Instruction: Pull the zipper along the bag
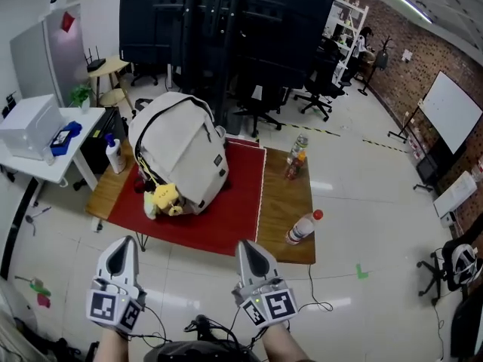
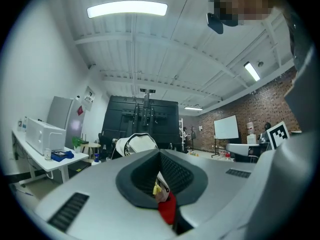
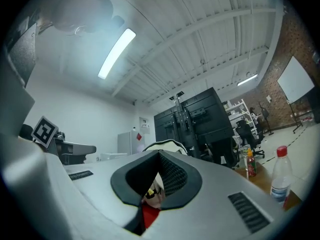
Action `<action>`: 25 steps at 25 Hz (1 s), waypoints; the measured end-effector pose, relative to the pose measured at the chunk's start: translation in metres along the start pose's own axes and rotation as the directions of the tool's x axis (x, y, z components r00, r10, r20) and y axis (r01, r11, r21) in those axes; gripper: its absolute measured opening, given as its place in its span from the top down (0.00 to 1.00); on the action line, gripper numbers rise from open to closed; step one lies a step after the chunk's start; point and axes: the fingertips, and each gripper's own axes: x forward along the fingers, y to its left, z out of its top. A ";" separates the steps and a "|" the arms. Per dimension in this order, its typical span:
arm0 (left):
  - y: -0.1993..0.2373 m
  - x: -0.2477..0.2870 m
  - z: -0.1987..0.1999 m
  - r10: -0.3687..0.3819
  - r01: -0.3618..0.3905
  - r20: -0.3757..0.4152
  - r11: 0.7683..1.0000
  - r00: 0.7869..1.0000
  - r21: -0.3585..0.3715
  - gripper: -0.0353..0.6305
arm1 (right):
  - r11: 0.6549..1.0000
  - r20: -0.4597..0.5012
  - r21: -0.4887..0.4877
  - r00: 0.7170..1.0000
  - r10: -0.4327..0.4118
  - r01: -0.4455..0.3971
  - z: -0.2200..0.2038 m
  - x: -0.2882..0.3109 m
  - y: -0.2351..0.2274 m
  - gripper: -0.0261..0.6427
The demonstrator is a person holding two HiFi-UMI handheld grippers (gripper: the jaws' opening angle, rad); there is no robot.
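A cream backpack [image 1: 181, 153] with black trim stands on a red mat [image 1: 226, 210] on a low wooden table [image 1: 290, 202]. A yellow plush charm [image 1: 166, 197] hangs at its front. Both grippers are low and near me, well short of the table. My left gripper [image 1: 123, 251] is shut with nothing in it, and so is my right gripper [image 1: 253, 251]. In the left gripper view the left gripper [image 2: 160, 156] points at the distant backpack [image 2: 137, 143]. In the right gripper view the backpack [image 3: 167, 145] shows just over the shut right gripper [image 3: 160, 156].
On the bare wood to the right of the mat stand two bottles [image 1: 296, 155], and a red-capped bottle [image 1: 303, 227] lies near the front edge. A white spray bottle [image 1: 115, 155] is at the table's left end. A white desk [image 1: 45, 161] stands left, office chairs [image 1: 260, 104] behind.
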 end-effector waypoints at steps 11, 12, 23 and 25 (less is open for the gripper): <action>0.030 0.033 0.007 0.077 -0.077 -0.010 0.996 0.997 0.043 0.93 | 0.985 0.004 0.011 0.985 0.173 -0.173 -0.006 0.054 0.034 0.97; 0.035 0.037 0.007 0.079 -0.079 -0.013 0.996 0.997 0.046 0.93 | 0.985 0.002 0.012 0.985 0.173 -0.173 -0.008 0.056 0.035 0.97; 0.111 0.115 -0.003 0.023 -0.022 -0.019 0.998 1.000 0.053 0.93 | 0.995 -0.010 -0.031 0.996 0.090 -0.090 -0.024 0.124 0.035 0.97; 0.129 0.129 -0.005 0.008 -0.007 -0.023 0.999 1.000 0.049 0.93 | 0.995 -0.012 -0.038 0.996 0.090 -0.091 -0.029 0.148 0.042 0.97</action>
